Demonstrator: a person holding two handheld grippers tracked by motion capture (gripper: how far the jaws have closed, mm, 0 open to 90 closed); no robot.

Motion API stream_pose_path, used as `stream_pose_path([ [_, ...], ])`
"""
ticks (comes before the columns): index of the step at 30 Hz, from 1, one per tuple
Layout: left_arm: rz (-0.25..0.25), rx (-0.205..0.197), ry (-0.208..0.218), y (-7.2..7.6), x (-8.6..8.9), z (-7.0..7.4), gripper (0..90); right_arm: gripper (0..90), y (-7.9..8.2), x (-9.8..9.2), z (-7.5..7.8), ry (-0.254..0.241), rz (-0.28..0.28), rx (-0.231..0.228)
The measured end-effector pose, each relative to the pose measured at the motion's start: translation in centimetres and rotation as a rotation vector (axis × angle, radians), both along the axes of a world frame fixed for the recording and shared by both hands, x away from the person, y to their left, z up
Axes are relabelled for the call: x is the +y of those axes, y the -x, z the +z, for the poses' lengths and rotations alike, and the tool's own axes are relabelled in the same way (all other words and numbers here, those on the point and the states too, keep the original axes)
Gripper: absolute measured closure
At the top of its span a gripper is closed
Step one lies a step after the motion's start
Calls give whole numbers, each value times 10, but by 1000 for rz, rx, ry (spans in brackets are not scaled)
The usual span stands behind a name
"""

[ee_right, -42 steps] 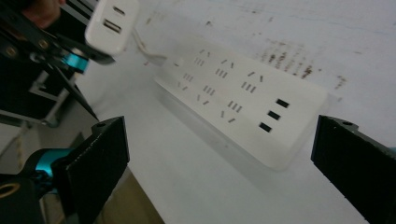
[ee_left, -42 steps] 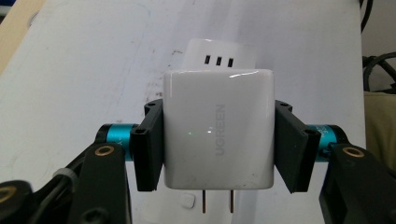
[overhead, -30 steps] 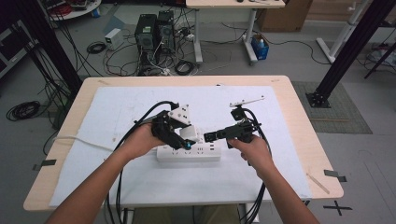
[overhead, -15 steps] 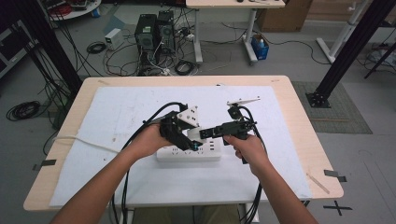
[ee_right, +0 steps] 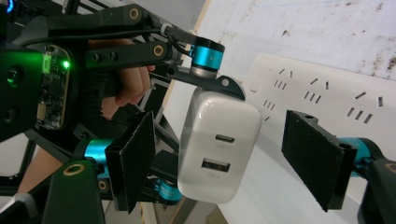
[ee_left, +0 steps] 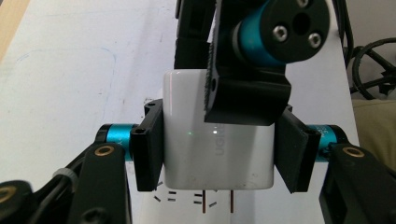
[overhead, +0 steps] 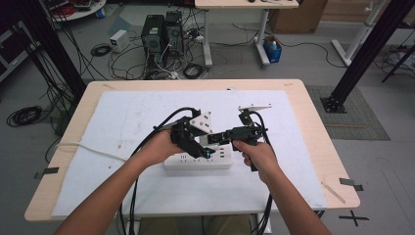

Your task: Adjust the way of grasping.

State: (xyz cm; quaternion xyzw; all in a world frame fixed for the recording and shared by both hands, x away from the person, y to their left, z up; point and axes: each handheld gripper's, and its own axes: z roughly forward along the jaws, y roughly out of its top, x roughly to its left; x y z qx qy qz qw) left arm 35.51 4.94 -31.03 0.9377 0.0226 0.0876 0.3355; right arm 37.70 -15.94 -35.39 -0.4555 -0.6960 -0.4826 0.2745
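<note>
A white USB charger (ee_left: 217, 140) hangs just above a white power strip (overhead: 195, 160), its two metal prongs pointing down at the sockets. My left gripper (ee_left: 219, 149) is shut on the charger's two sides. In the right gripper view the charger (ee_right: 219, 149) shows its two USB ports. My right gripper (ee_right: 224, 158) is open, with a pad on either side of the charger and a gap to each. In the high view the left gripper (overhead: 195, 142) and right gripper (overhead: 230, 136) meet over the middle of the strip.
The power strip (ee_right: 327, 93) lies on a white mat (overhead: 122, 117) covering the wooden table (overhead: 318, 127). Its white cord (overhead: 88, 147) runs off to the left edge. Black cables trail from both grippers toward the near edge. Computers and cable coils sit on the floor beyond the table.
The left gripper has shifted a little to the right with the charger. The right gripper has edged left, so the two now sit close together over the strip.
</note>
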Motion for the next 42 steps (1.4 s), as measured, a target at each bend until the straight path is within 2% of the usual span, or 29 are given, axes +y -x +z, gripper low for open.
stream_pose_path([
  [7, 0, -9, 0, 1, -1, 1, 425, 358, -1, 4, -3, 0, 12, 25],
  [12, 0, -11, -2, 0, 0, 1, 425, 426, -2, 4, -5, -12, 4, 67],
  [18, -2, -25, -11, 1, -2, -1, 425, 467, -4, 4, -7, -23, -9, 103],
  [20, -2, -27, -12, 1, -2, -1, 425, 510, -4, 4, -7, -21, -13, 120],
  [22, -3, -36, -15, 1, -3, -1, 425, 539, -5, 4, -8, -30, -11, 128],
  [26, 1, -48, -17, 2, -3, -2, 425, 603, -6, 5, -10, -57, -9, 174],
  [29, 5, -63, -23, 3, -3, -1, 425, 618, -6, 5, -12, -69, -24, 194],
  [32, 17, -51, -21, 2, -3, -1, 421, 621, -6, 5, -13, -79, -35, 203],
  [34, 47, -50, -16, 0, -2, 0, 324, 622, -6, 5, -14, -65, -49, 189],
  [36, 59, -39, -10, -1, 2, 1, 321, 622, -6, 2, -16, -70, -61, 179],
  [39, 95, -17, -23, -4, 9, 2, 259, 622, -5, -2, -14, -44, -72, 143],
  [41, 109, -5, -28, -5, 15, 2, 255, 622, -4, -6, -12, -33, -77, 119],
  [42, 115, 0, -32, -5, 18, 3, 252, 622, -4, -8, -11, -11, -80, 101],
])
